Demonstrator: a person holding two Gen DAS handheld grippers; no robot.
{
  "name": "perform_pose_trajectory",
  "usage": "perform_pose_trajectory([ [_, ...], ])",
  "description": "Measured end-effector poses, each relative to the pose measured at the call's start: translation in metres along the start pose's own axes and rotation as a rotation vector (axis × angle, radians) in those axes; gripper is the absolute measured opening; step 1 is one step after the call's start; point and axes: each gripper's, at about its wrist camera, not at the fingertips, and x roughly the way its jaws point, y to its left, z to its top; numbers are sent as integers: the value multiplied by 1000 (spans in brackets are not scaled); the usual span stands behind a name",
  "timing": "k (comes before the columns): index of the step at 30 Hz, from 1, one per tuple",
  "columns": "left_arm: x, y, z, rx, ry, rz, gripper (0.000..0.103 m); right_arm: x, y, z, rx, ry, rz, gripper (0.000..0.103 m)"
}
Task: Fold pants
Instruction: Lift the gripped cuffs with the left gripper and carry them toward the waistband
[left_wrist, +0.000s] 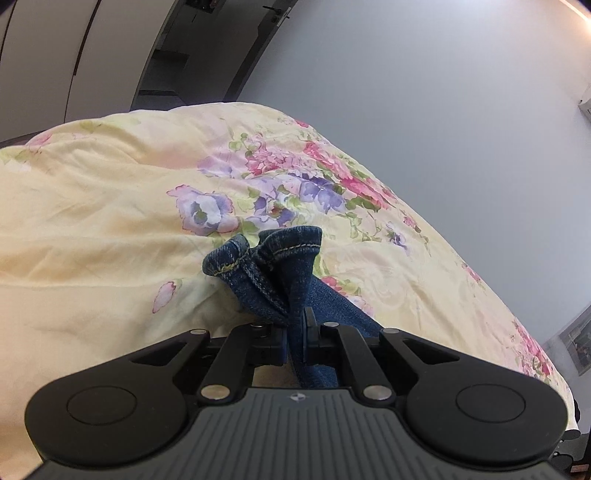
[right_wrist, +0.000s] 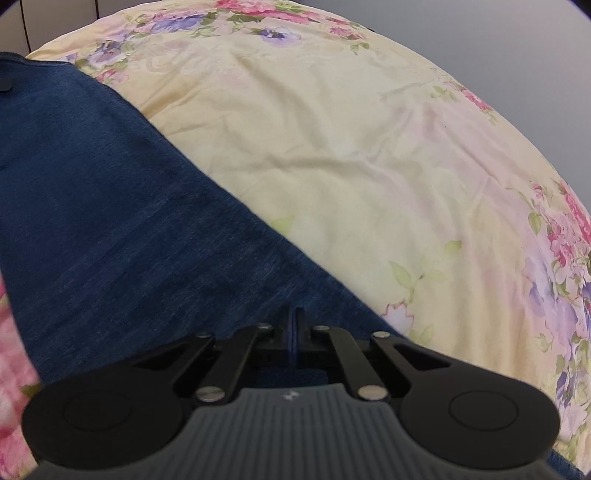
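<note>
Denim pants (right_wrist: 110, 221) run diagonally across bedspread (right_wrist: 332, 147).

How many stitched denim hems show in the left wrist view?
2: one hem left of the other hem, both bunched above the left tongs; more may be hidden.

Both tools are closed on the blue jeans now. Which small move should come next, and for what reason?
Probably lift both together and carry the held end across the jeans. The left tool pinches the bunched hems, the right tool pinches a thin edge, and the rest lies flat on the floral quilt.
</note>
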Motion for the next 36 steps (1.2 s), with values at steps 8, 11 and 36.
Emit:
perform_pose_trajectory([
  [8, -13, -34, 17, 69, -15, -24, 6, -30, 41, -55, 25, 96, 90, 0],
  [11, -22, -52, 22, 84, -32, -32, 6, -29, 51, -71, 43, 92, 66, 0],
  [36, -119, -468, -42, 569, -130, -301, 6, -214, -145, -255, 502, -101, -201, 0],
])
